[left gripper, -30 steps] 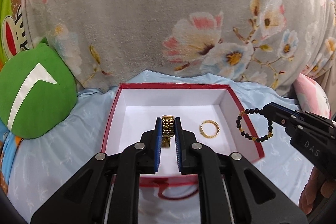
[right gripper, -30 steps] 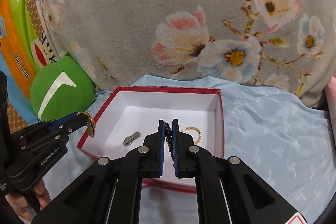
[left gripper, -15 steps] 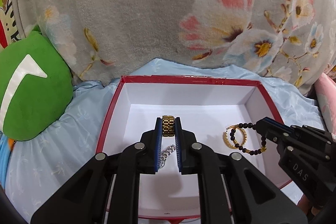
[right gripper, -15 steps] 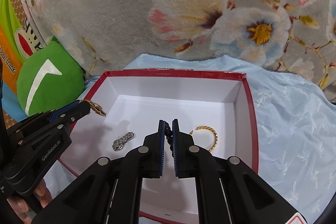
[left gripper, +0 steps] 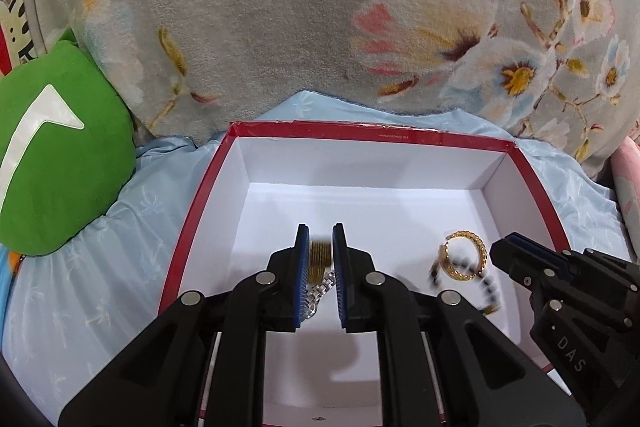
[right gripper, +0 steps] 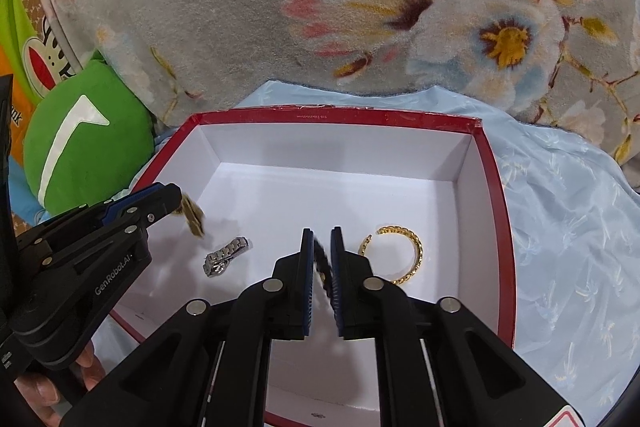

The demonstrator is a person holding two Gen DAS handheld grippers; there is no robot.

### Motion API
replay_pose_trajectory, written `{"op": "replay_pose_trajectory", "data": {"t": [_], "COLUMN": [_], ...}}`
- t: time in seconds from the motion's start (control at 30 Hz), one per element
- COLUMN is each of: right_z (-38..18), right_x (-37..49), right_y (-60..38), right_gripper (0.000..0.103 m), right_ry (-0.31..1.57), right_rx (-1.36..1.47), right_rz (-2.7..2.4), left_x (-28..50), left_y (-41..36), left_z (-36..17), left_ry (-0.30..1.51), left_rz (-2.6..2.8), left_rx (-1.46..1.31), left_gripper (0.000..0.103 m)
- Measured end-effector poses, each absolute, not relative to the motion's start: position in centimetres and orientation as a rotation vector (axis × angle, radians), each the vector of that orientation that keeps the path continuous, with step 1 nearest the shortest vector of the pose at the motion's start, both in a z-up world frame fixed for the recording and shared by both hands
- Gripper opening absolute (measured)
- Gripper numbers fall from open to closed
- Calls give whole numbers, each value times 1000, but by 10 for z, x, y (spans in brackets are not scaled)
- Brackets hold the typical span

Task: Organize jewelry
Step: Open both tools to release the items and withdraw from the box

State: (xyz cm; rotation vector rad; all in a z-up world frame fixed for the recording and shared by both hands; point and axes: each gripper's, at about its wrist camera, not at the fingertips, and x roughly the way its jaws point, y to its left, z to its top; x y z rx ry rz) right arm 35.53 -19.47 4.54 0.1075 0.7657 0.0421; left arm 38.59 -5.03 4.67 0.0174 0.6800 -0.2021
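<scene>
A red box with a white inside (left gripper: 240, 147) (right gripper: 208, 143) lies on blue cloth. A gold cuff bracelet (left gripper: 466, 255) (right gripper: 404, 255) and a silver watch band (right gripper: 226, 261) (left gripper: 316, 297) lie on its floor. My left gripper (left gripper: 321, 259) (right gripper: 176, 201) has its jaws parted over the box; a gold chain band (left gripper: 320, 259) (right gripper: 192, 217) is blurred, dropping from between them. My right gripper (right gripper: 321, 259) (left gripper: 500, 251) is parted too; a black bead bracelet (right gripper: 322, 267) (left gripper: 464, 269) is blurred, falling free over the gold cuff.
A grey floral blanket (left gripper: 320, 7) rises behind the box. A green plush cushion (left gripper: 52, 155) (right gripper: 84, 143) lies to the left. Blue patterned cloth (right gripper: 560, 227) spreads around the box. A pink item (left gripper: 628, 167) sits at the far right edge.
Both grippers moved lower into the box and their jaws opened slightly. The gold chain band and the black bead bracelet have slipped from the grips and are blurred in fall.
</scene>
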Motion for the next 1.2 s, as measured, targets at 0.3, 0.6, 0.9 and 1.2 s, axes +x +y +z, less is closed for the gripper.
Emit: {"op": "replay_pose_trajectory", "data": {"t": [0.3, 0.6, 0.9, 1.2], "right_z": [55, 68, 63, 5], "right_x": [338, 296, 223, 150], "right_y": [-192, -186, -199, -217], "right_gripper": [22, 25, 32, 32], "right_ry": [745, 729, 737, 861], "right_rx": [86, 68, 93, 110], "right_rz": [28, 31, 9, -35], "left_x": [371, 329, 266, 199], "left_y": [-43, -38, -32, -18], "left_z": [58, 75, 67, 4], "left_ry": [656, 645, 696, 872], "left_rz": [-189, -213, -241, -270], "left_rx": [14, 10, 33, 9], "left_gripper": [33, 33, 36, 36]}}
